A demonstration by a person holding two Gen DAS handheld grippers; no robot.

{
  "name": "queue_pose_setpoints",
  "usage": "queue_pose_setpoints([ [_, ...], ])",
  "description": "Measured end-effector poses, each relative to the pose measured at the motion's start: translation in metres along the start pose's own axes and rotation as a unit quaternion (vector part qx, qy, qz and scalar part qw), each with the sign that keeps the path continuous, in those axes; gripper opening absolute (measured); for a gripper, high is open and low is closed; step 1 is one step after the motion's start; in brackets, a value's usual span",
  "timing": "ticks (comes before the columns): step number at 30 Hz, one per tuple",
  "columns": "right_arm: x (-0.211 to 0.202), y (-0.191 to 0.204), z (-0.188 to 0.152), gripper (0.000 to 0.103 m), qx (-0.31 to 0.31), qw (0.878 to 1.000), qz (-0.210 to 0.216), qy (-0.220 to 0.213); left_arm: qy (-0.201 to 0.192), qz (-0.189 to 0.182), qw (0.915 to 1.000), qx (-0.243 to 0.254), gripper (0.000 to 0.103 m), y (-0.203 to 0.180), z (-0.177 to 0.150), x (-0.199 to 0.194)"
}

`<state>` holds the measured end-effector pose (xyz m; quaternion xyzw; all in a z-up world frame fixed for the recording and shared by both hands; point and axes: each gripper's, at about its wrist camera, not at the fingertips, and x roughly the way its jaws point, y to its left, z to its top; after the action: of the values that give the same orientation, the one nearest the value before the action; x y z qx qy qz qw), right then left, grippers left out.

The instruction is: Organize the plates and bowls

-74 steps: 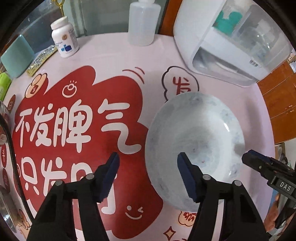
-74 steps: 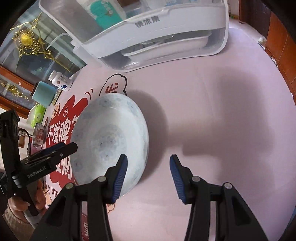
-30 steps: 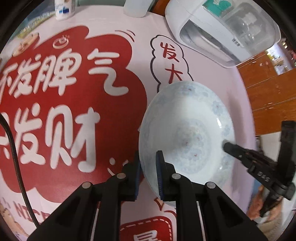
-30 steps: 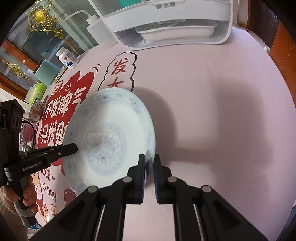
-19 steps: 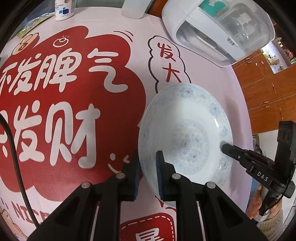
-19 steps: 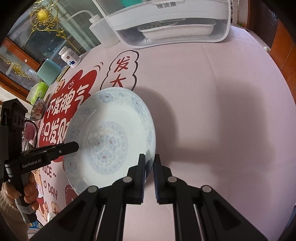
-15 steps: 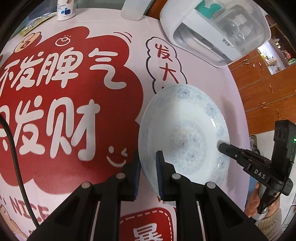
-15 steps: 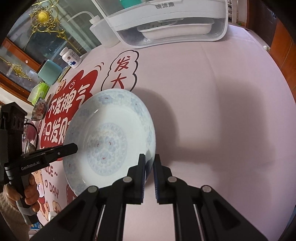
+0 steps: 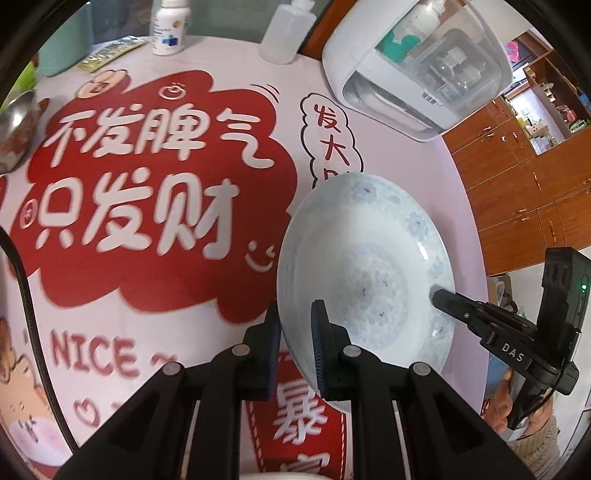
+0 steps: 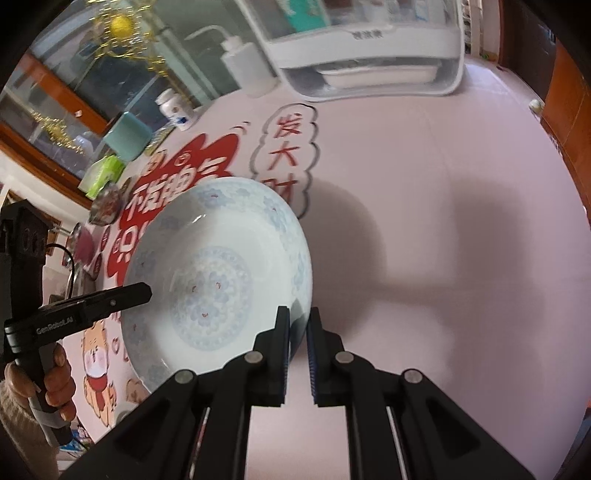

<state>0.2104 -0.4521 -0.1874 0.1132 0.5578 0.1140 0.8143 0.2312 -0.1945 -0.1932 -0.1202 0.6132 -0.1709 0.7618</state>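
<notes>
A wide white bowl with a pale blue flower pattern (image 9: 369,273) is held in the air above the pink table. My left gripper (image 9: 297,328) is shut on its near rim in the left wrist view. My right gripper (image 10: 298,328) is shut on the opposite rim of the bowl (image 10: 214,280). The right gripper's tip shows at the bowl's right edge in the left wrist view (image 9: 443,295). The left gripper's tip shows at the bowl's left edge in the right wrist view (image 10: 142,291).
A white dish sterilizer cabinet (image 9: 413,66) stands at the table's back, also in the right wrist view (image 10: 369,48). A squeeze bottle (image 9: 288,33), a pill bottle (image 9: 168,26), a teal cup (image 10: 127,136) and a metal bowl (image 9: 14,129) stand along the back left. A red-printed mat (image 9: 147,184) covers the table.
Both grippers closed on the bowl's rims and lifted it. Since half a second ago the bowl has risen higher and the views have pulled back from the table.
</notes>
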Motion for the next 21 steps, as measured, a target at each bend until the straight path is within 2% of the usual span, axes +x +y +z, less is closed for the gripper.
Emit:
queue_pose_setpoints([
  [9,-0.04,0.048,-0.047,0.008,-0.009,1.0,0.005,-0.012,-0.003,-0.014,0.9998,-0.01,0.012,0.013,-0.046,-0.056],
  [15,-0.065,0.078,-0.1,0.008,-0.006,1.0,0.002,-0.018,0.003,-0.032,0.9995,-0.003,0.012,0.024,-0.097,-0.094],
  [21,-0.074,0.102,-0.157,0.009,0.0,1.0,0.002,-0.012,0.01,-0.034,0.9994,0.005,0.012,0.038,-0.145,-0.113],
])
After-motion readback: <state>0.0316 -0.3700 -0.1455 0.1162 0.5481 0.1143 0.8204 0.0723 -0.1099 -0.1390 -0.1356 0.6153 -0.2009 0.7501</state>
